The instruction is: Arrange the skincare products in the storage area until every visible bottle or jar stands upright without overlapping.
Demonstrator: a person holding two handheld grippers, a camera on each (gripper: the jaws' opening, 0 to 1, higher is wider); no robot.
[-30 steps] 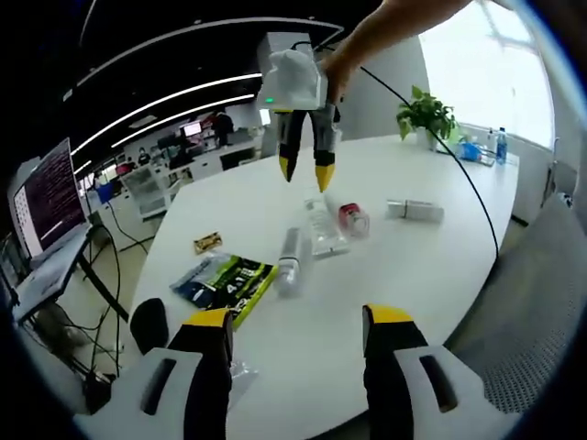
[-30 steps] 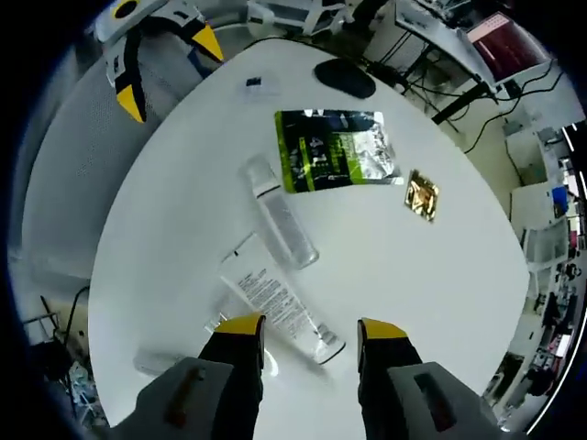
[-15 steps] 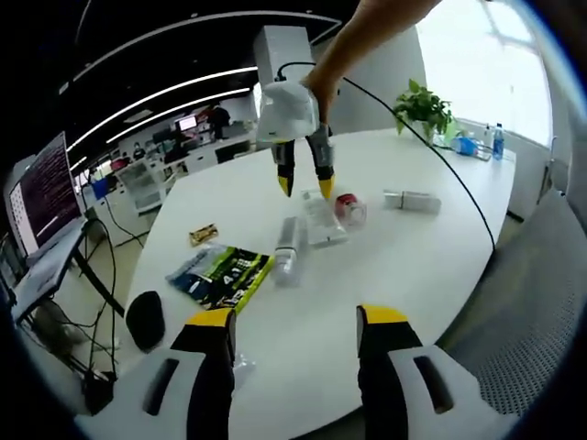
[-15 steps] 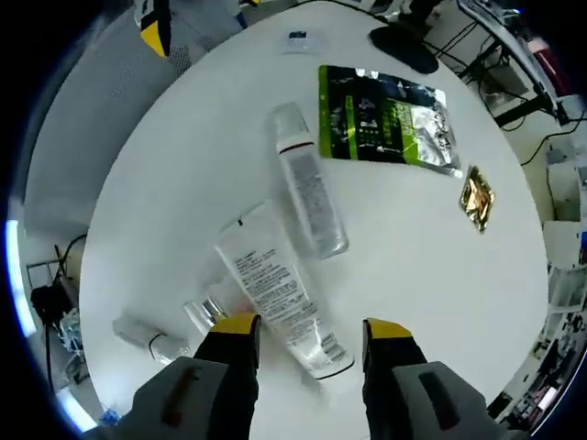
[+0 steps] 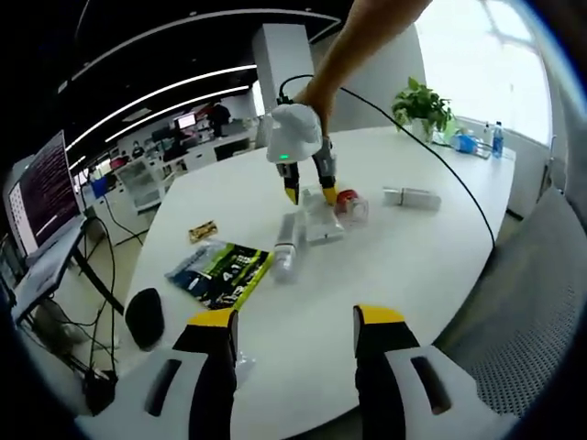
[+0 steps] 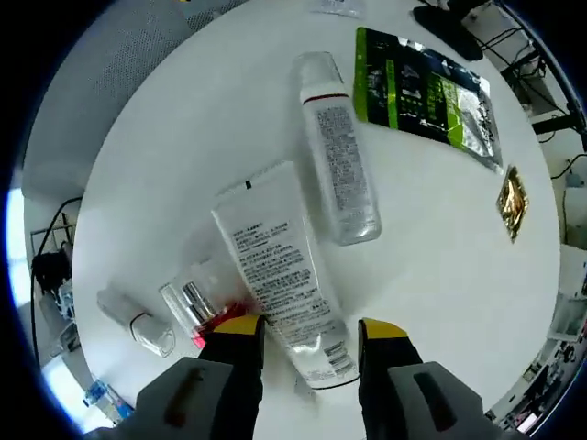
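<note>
Several skincare products lie flat on the white round table. They are a white tube, a clear tall bottle, a red-and-clear bottle and a small white bottle. My right gripper is open and low over the tube's near end, one jaw on each side. From the left gripper view, the right gripper hangs over the tube, with the clear bottle, red-capped bottle and small bottle around it. My left gripper is open with nothing between its jaws, near the table's edge.
A green foil packet and a gold sachet lie left of the bottles, and a black mouse sits by the table edge. A potted plant stands at the far side. A grey mesh chair is at the right.
My right gripper has come down closer to the white tube, which now lies between its open jaws. The left gripper has stayed open and drawn back slightly.
</note>
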